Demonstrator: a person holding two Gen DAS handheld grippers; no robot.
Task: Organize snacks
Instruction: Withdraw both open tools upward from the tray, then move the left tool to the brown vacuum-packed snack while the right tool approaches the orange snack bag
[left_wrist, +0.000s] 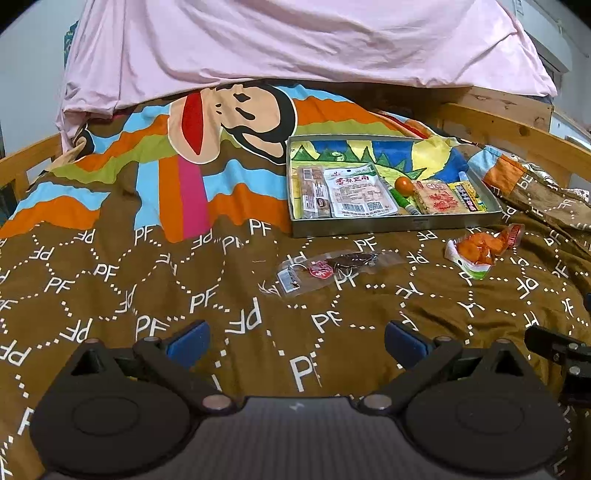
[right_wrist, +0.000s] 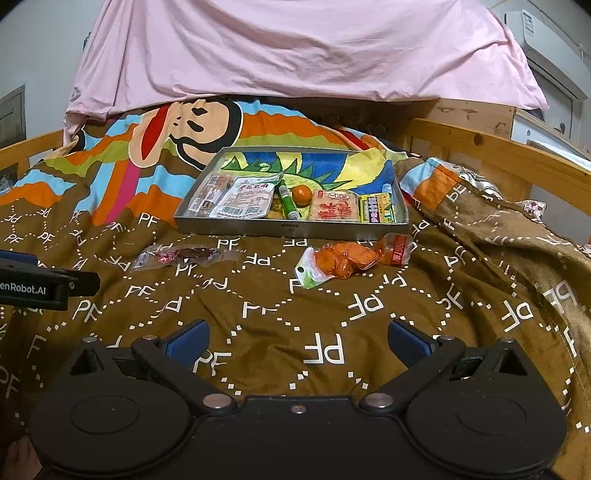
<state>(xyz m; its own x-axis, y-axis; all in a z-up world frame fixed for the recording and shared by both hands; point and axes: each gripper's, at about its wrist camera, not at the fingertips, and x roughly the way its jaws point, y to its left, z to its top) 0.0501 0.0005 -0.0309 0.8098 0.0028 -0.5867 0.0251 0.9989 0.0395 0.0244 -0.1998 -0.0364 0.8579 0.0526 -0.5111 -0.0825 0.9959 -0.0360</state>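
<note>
A shallow metal tray (left_wrist: 395, 226) (right_wrist: 236, 230) rests on the brown blanket and holds several snack packets, a small orange (left_wrist: 403, 185) (right_wrist: 302, 194) and a green tube. Two packets lie loose on the blanket in front of the tray: a clear packet with a dark snack (left_wrist: 340, 266) (right_wrist: 177, 256) and an orange packet (left_wrist: 480, 249) (right_wrist: 351, 260). My left gripper (left_wrist: 297, 345) hovers open over the blanket, nearer than the dark packet, nothing between its fingers. My right gripper (right_wrist: 298, 343) is also open and empty, short of the orange packet.
The patterned blanket (left_wrist: 147, 295) (right_wrist: 369, 317) covers a bed with wooden rails (left_wrist: 517, 129) (right_wrist: 480, 144) on both sides. A pink sheet (left_wrist: 295, 40) (right_wrist: 295, 48) hangs across the back. An air conditioner (right_wrist: 535, 26) sits on the wall at upper right.
</note>
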